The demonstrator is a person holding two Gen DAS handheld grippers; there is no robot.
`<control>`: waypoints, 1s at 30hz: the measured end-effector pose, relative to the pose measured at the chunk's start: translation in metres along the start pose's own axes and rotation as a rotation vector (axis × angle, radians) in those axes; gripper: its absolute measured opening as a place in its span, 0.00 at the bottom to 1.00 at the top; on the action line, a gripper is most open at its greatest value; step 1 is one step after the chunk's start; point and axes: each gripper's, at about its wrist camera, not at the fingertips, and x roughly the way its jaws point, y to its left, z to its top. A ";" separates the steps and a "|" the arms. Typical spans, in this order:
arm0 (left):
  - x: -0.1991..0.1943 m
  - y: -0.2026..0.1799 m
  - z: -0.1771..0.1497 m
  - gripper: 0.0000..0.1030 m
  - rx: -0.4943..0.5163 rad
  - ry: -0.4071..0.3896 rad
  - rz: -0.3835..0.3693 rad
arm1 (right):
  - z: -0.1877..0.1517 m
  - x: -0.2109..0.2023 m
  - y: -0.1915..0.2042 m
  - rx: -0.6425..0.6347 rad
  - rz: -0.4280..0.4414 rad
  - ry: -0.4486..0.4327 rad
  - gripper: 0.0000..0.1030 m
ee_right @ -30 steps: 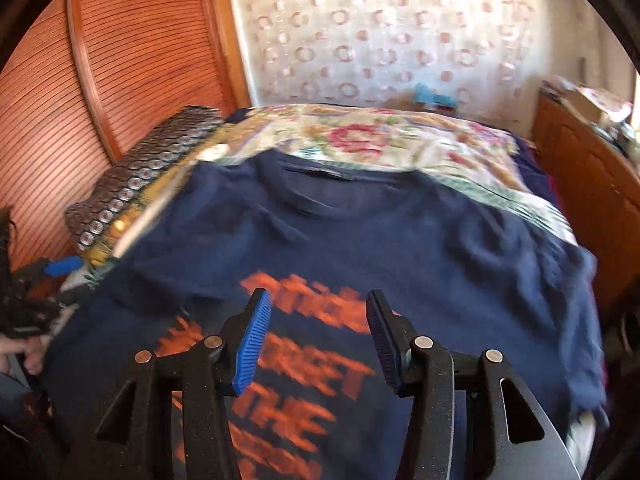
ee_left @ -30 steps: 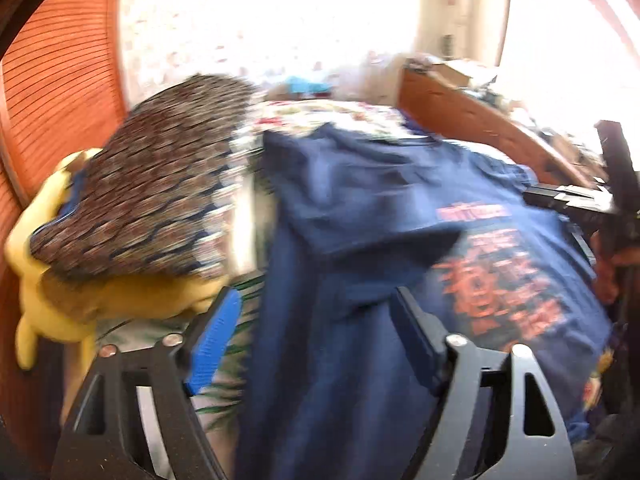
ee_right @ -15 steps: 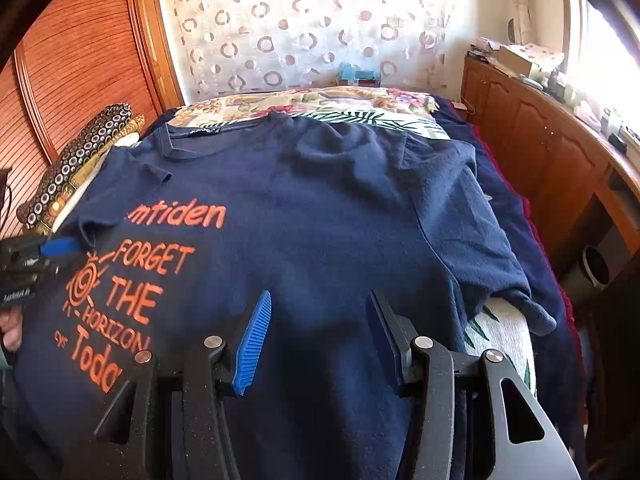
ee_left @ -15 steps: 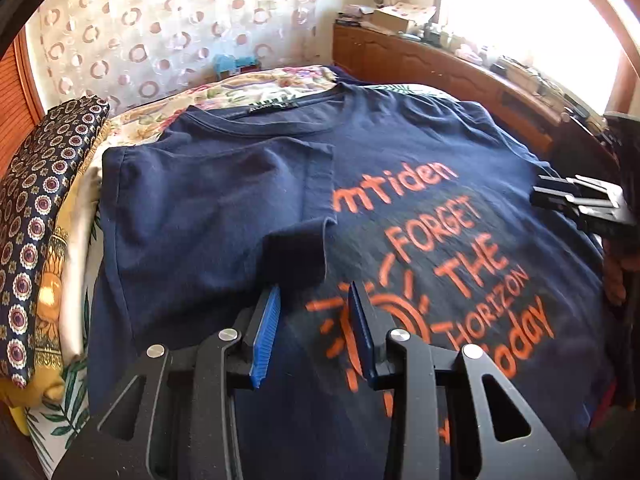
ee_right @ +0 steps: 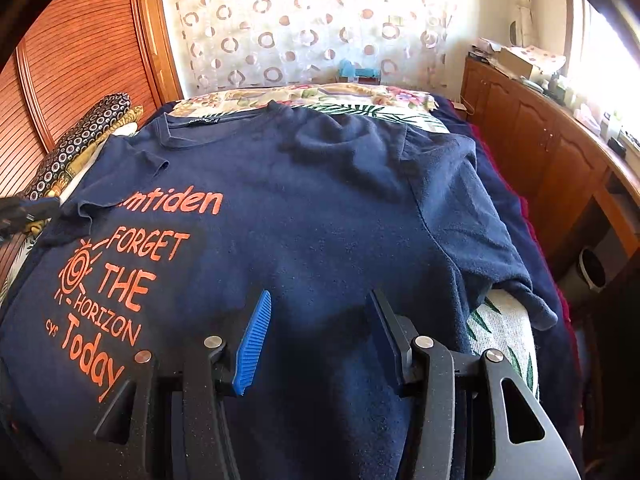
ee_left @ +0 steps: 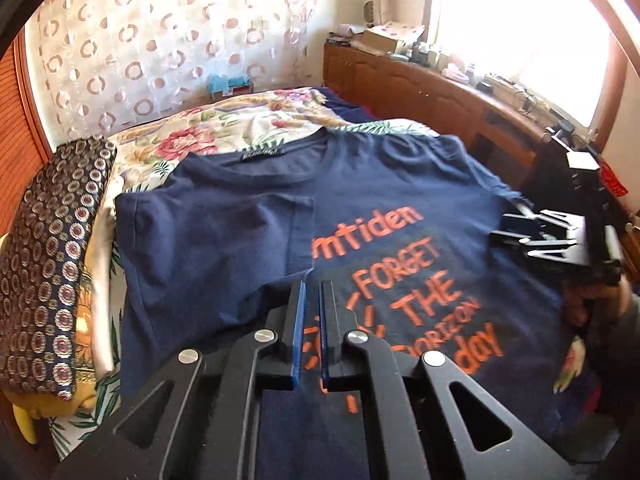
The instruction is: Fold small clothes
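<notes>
A navy T-shirt [ee_left: 400,200] with orange lettering lies face up on the bed; it also shows in the right wrist view [ee_right: 304,216]. Its left side with the sleeve [ee_left: 216,232] is folded inward over the front. My left gripper [ee_left: 312,316] hovers just above the fold's lower edge, its jaws nearly together with a thin gap and nothing between them. My right gripper [ee_right: 316,328] is open and empty above the shirt's right half. The right sleeve [ee_right: 480,232] hangs over the bed's edge. The right gripper also shows in the left wrist view [ee_left: 520,232].
A floral bedspread [ee_left: 240,128] covers the bed. A patterned dark cushion [ee_left: 48,248] on a yellow one lies at the left. A wooden cabinet [ee_right: 552,152] runs along the right. A slatted wooden door [ee_right: 80,56] stands at the left.
My left gripper has swung from the left bed edge over the shirt and closed its jaws to a thin gap. My right gripper has stayed open and drawn back and right over the shirt's plain half.
</notes>
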 end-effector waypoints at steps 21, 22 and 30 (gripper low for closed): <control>0.060 0.012 -0.020 0.05 0.037 0.089 0.082 | 0.001 0.003 0.002 -0.049 -0.023 0.012 0.58; 0.059 0.013 -0.020 0.04 0.033 0.091 0.075 | 0.001 0.003 0.003 -0.054 -0.023 0.013 0.58; 0.008 0.004 -0.012 0.04 0.018 0.027 -0.005 | 0.002 0.002 0.001 -0.056 -0.018 0.014 0.60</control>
